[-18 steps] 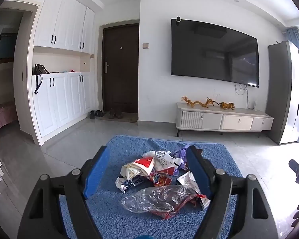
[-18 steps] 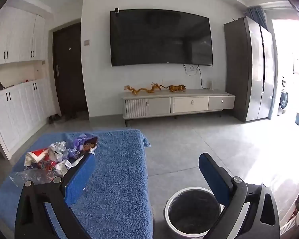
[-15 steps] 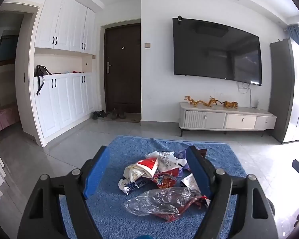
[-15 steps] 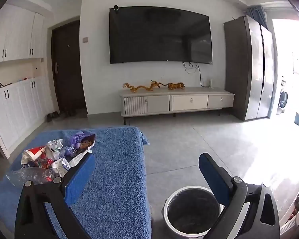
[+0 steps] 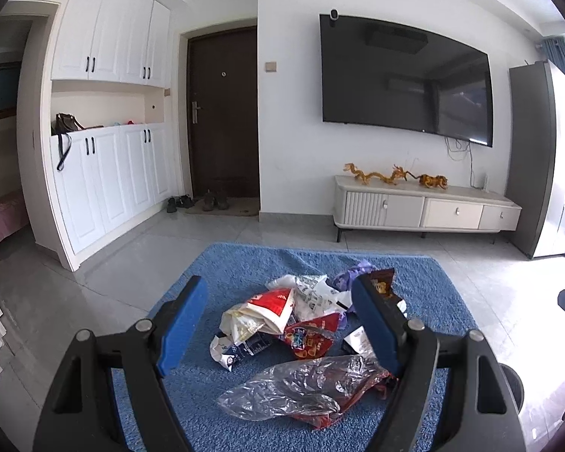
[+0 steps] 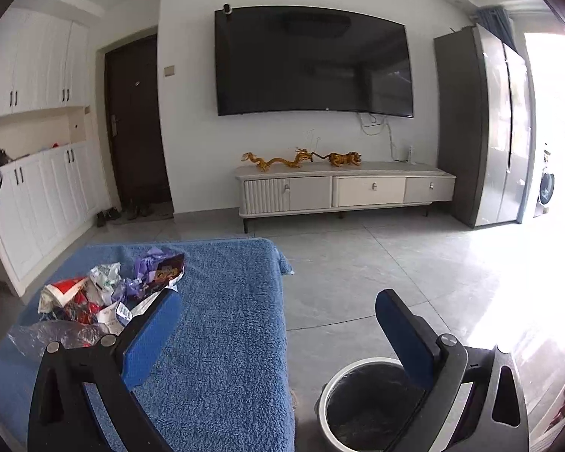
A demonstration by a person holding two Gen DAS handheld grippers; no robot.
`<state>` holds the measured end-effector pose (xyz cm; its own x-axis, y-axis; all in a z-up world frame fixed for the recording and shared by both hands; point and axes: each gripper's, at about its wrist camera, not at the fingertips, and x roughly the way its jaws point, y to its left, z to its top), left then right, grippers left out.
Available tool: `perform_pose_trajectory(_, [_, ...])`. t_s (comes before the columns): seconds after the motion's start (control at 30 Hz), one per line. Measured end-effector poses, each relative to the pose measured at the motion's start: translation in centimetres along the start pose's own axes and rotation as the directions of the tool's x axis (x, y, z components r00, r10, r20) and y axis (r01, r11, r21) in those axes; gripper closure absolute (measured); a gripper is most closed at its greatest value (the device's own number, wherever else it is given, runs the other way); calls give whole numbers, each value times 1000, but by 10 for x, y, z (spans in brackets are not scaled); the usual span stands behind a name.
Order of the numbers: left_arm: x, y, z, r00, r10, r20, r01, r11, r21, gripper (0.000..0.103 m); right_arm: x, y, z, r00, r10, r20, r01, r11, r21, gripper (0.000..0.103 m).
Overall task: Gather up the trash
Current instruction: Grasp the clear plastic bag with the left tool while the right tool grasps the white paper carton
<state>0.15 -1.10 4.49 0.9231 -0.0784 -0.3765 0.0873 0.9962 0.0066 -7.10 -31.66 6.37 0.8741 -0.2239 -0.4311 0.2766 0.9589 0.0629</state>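
A pile of crumpled wrappers (image 5: 301, 324) lies on a blue towel-covered table (image 5: 245, 267): a red-and-white bag (image 5: 267, 307), a red snack bag (image 5: 312, 339), a clear plastic bag (image 5: 305, 388) nearest me and purple wrappers (image 5: 354, 275) behind. My left gripper (image 5: 278, 324) is open and empty, its fingers either side of the pile, just above it. My right gripper (image 6: 278, 331) is open and empty, over the table's right edge. The pile shows at the left in the right wrist view (image 6: 105, 293). A white-rimmed trash bin (image 6: 361, 403) stands on the floor under the right finger.
A TV cabinet (image 6: 342, 192) with dragon figures stands at the far wall under a wall TV (image 6: 312, 60). White cupboards (image 5: 105, 173) and a dark door (image 5: 224, 113) are at the left, a grey fridge (image 6: 486, 128) at the right. Grey tile floor (image 6: 395, 263) surrounds the table.
Both views have shifted slightly; the left gripper has edged closer to the pile. Both grippers stay open and empty.
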Motion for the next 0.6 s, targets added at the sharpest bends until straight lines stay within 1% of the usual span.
perform_pose_trajectory(0.03, [4,0,-1,1000,-4,-10,4,1000,-1,25,2,3,0,1000,4,-4,-4,1000,-7,0])
perform_pose_trajectory(0.07, [7,1,-2,1000,-9,-19,9,1000,-2,25,8,2,-2,999,7,-39,-8,1000,-24,0])
perform_pose_trajectory(0.17, [16,3,-4,999,-22,-41,22,1000,2,25,15,6,-4,999,13,-38,-14,999,-35,0])
perform_pose_trajectory(0.23, [21,5,-4,998,-31,-49,31,1000,1,25,18,8,-4,1000,14,-19,-14,999,-35,0])
perform_pose_trajectory(0.3, [25,8,-6,998,-39,-57,39,999,-5,25,24,10,-4,999,15,-38,-16,999,-38,0])
perform_pose_trajectory(0.33, [28,11,-6,997,-46,-63,45,999,-11,25,26,12,-4,999,9,-37,-11,998,-61,0])
perform_pose_trajectory(0.43, [37,22,-10,995,-57,-84,55,998,-27,25,35,22,-9,997,42,-64,-46,997,-68,0])
perform_pose_trajectory(0.5, [44,31,-14,990,-89,-109,86,996,-39,25,42,30,-12,993,69,-94,-78,992,-97,0])
perform_pose_trajectory(0.6, [53,44,-23,974,-167,-155,161,986,-46,25,54,45,-18,986,109,-124,-126,983,-133,0])
